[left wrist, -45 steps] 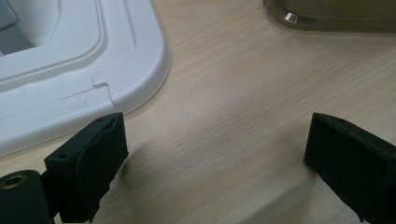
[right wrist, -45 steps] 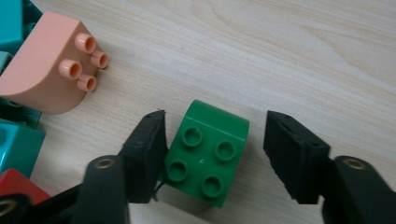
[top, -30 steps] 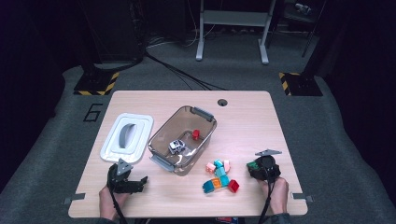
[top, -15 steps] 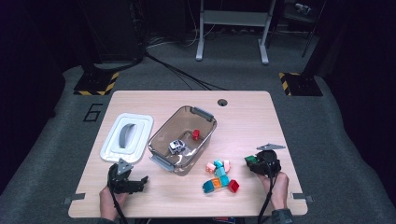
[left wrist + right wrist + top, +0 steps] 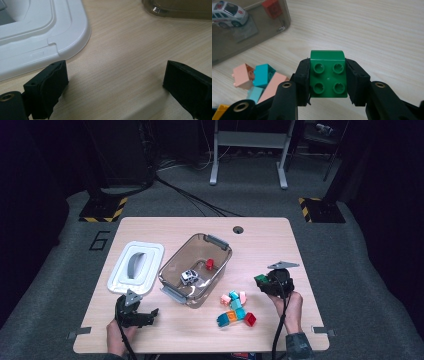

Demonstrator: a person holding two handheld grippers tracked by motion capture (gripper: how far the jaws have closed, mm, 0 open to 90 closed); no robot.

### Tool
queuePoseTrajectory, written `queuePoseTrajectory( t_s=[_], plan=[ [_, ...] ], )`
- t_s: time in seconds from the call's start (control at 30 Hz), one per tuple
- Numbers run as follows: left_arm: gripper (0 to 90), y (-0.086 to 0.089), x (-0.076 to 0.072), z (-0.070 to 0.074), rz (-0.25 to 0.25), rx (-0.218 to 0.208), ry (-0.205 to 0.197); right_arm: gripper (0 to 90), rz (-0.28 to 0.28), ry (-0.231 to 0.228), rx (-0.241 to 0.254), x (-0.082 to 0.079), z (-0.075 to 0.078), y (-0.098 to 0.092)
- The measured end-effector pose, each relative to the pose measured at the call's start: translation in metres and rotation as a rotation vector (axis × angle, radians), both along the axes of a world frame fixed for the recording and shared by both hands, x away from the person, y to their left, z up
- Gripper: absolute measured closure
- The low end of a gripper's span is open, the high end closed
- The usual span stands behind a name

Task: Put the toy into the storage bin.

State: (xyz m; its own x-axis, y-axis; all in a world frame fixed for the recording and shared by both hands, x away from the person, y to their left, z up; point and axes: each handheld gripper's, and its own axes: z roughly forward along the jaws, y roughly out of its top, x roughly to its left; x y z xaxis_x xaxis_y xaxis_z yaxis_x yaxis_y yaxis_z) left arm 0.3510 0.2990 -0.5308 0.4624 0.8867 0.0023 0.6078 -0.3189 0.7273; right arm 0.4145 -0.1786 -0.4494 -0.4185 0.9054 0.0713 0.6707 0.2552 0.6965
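Two black jaws of the left gripper [image 5: 115, 87] rise from the bottom edge, standing wide apart with only bare wooden table [image 5: 125, 50] between them. A white plastic lid [image 5: 42, 37] lies just beyond the left-hand jaw, its rounded corner nearest. Farther off, a brownish translucent container's edge [image 5: 180, 10] shows at top right.

A green brick [image 5: 327, 75] is showing between black pads. Pink, teal, orange and red bricks [image 5: 235, 308] are lying near the pale wooden tabletop's [image 5: 260, 235] near edge; the lid [image 5: 136, 267] is showing white, the tub [image 5: 196, 269] smoky brown.
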Motion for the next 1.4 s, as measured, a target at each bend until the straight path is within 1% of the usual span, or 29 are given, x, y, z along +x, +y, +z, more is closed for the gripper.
queuePoseTrajectory(
  t_s=[0.03,0.2,0.27,0.3,0.37,0.5,0.63,0.73,0.83,0.87,0.9,0.97,1.0,1.03,1.07,1.1,1.27,1.33,1.37,1.4],
  plan=[
    [5.6,0.000,0.000,0.000,0.000,0.000,0.000,58.7,0.016,-0.013,-0.006,0.002,0.001,0.002],
    [5.6,0.000,0.000,0.000,-0.001,0.001,-0.001,58.7,0.042,-0.014,-0.019,0.012,0.008,0.013],
    [5.6,0.000,0.000,0.000,0.000,0.000,0.000,58.7,0.042,-0.022,-0.015,0.015,0.013,0.016],
    [5.6,0.000,0.000,0.000,-0.001,0.002,-0.001,58.7,0.053,-0.025,-0.017,0.016,0.015,0.017],
    [5.6,0.000,0.000,0.000,-0.001,0.000,-0.001,58.7,0.057,-0.033,-0.008,0.019,0.021,0.020],
    [5.6,0.000,0.000,0.000,0.000,0.001,-0.003,58.8,0.062,-0.041,-0.010,0.024,0.030,0.025],
    [5.6,0.000,0.000,0.000,-0.001,0.001,-0.003,58.8,0.081,-0.062,-0.019,0.028,0.039,0.032],
    [5.6,0.000,0.000,0.000,0.000,-0.001,-0.001,58.8,0.079,-0.067,-0.006,0.030,0.046,0.036],
    [5.6,0.000,0.000,0.000,-0.003,0.002,-0.003,58.8,0.095,-0.080,-0.006,0.035,0.052,0.038],
    [5.6,0.000,0.000,0.000,-0.002,0.002,-0.004,58.8,0.086,-0.076,0.004,0.035,0.054,0.041],
    [5.6,0.000,0.000,0.000,-0.002,0.002,-0.004,58.8,0.094,-0.084,-0.004,0.037,0.056,0.041],
    [5.6,0.000,0.000,0.000,-0.002,0.002,-0.003,58.8,0.106,-0.098,-0.005,0.039,0.061,0.044],
    [5.6,0.001,0.000,0.000,-0.010,0.012,0.001,58.8,0.112,-0.100,-0.008,0.040,0.063,0.045],
    [5.6,0.001,0.000,0.000,-0.007,0.010,0.000,58.8,0.109,-0.101,-0.001,0.041,0.065,0.048],
    [5.6,0.001,0.000,0.000,-0.010,0.012,0.000,58.8,0.117,-0.106,-0.008,0.042,0.068,0.049],
    [5.6,0.001,0.000,0.000,-0.009,0.014,-0.002,58.8,0.109,-0.105,0.003,0.043,0.070,0.052],
    [5.6,0.000,0.000,0.000,-0.006,0.008,-0.005,58.8,0.139,-0.126,-0.009,0.052,0.078,0.062],
    [5.7,0.000,0.000,0.000,-0.006,0.009,-0.005,58.8,0.148,-0.131,-0.006,0.055,0.082,0.068],
    [5.6,0.000,0.000,0.000,-0.006,0.009,-0.005,58.8,0.165,-0.137,-0.012,0.058,0.084,0.072],
    [5.6,0.000,0.000,0.000,-0.006,0.011,-0.007,58.8,0.168,-0.135,-0.005,0.059,0.085,0.076]
  ],
)
